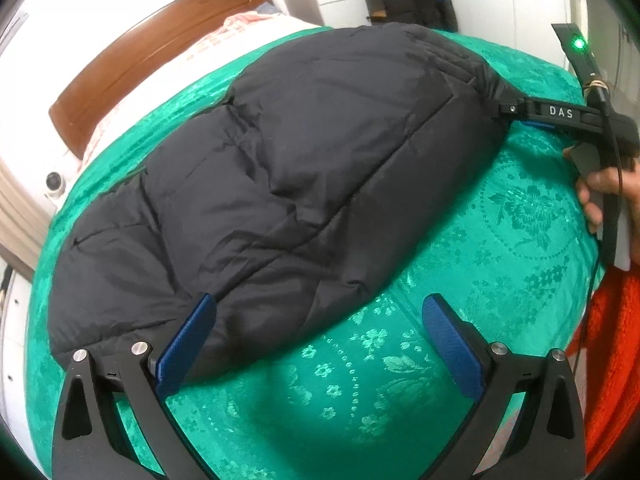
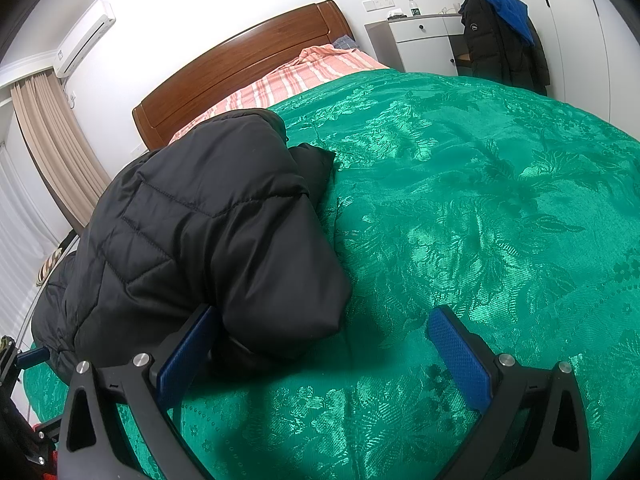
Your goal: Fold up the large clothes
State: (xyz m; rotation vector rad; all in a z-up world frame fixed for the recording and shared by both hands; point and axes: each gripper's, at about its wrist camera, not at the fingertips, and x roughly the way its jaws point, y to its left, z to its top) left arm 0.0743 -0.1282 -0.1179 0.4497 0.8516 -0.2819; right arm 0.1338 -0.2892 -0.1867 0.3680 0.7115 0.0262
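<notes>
- Bedroom scene: a bed covered by a shiny green bedspread with a woven flower pattern [image 2: 480,200] fills both views, with a brown wooden headboard [image 2: 240,60] against a white wall beyond it.
- Past the green cover, near the headboard, lies pink-and-white striped bedding [image 2: 280,84].
- On the bedspread lies a large black quilted puffer jacket [image 1: 272,184], folded into a long padded bundle.
- Seen from the left wrist, the left gripper [image 1: 316,344] stands wide open over the near edge of the bed; its blue-padded fingers [image 1: 184,344] are spread well apart.
- That left-hand pad rests against the jacket's near hem, while the other pad sits over bare green cloth, clear of the jacket.
- Ahead and to the right of the left gripper, the right gripper [image 1: 516,114] meets the far end of the jacket, with a hand [image 1: 608,192] on its handle; a green light [image 1: 579,43] glows on it.
- From the right wrist view, the right gripper [image 2: 320,344] is also wide open, holding nothing.
- Its left pad touches a puffy fold of the jacket [image 2: 208,232], which bulks up ahead and to the left; its right pad is over bare bedspread.
- Far ahead and right of this gripper, a dark coat with a blue garment on top [image 2: 500,40] hangs beside a white cabinet [image 2: 420,40].
</notes>
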